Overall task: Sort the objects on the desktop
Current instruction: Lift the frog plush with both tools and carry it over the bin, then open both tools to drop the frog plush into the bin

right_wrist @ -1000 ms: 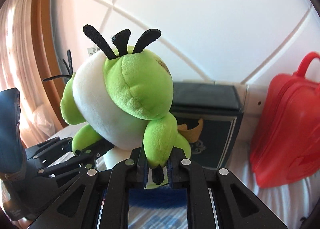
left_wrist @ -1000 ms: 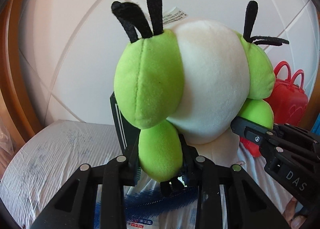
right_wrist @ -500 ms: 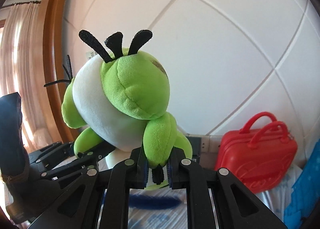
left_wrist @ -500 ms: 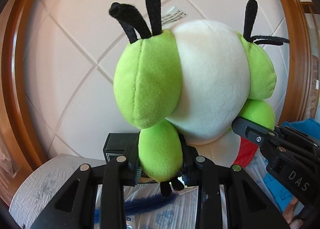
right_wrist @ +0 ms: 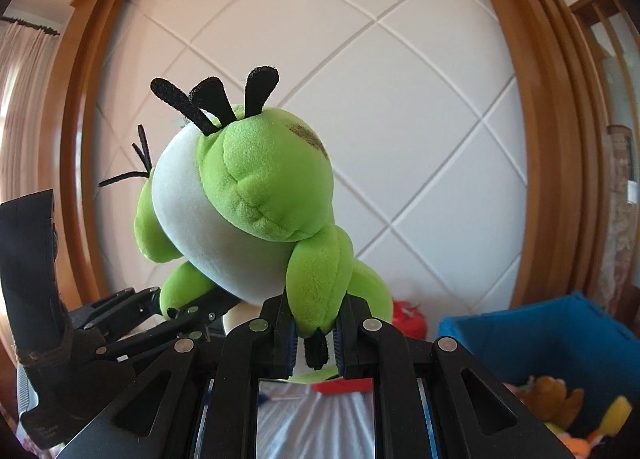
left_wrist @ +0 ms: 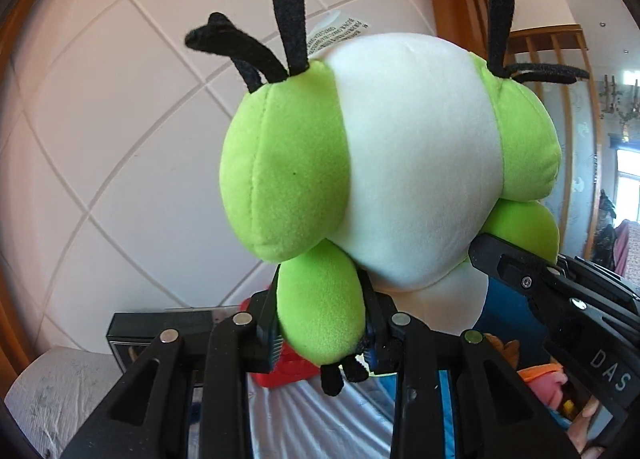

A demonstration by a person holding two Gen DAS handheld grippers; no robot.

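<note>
A green and white plush toy (left_wrist: 384, 163) with black felt antennae is held up in the air between both grippers. My left gripper (left_wrist: 322, 333) is shut on one green limb of it. My right gripper (right_wrist: 314, 329) is shut on another green limb of the plush toy (right_wrist: 248, 203). The right gripper (left_wrist: 560, 299) shows at the right in the left wrist view, and the left gripper (right_wrist: 176, 313) shows at the lower left in the right wrist view.
A white padded wall panel (right_wrist: 400, 99) in a wooden frame (right_wrist: 548, 139) stands behind. A blue bin (right_wrist: 532, 343) with soft toys (right_wrist: 552, 395) sits at the lower right. A dark box (left_wrist: 160, 329) and a red case (left_wrist: 280, 371) rest on the white striped cloth (left_wrist: 312, 419).
Both grippers have carried the plush toy higher and to the right. The blue bin has come into view, and the dark box and red case have dropped lower and to the left.
</note>
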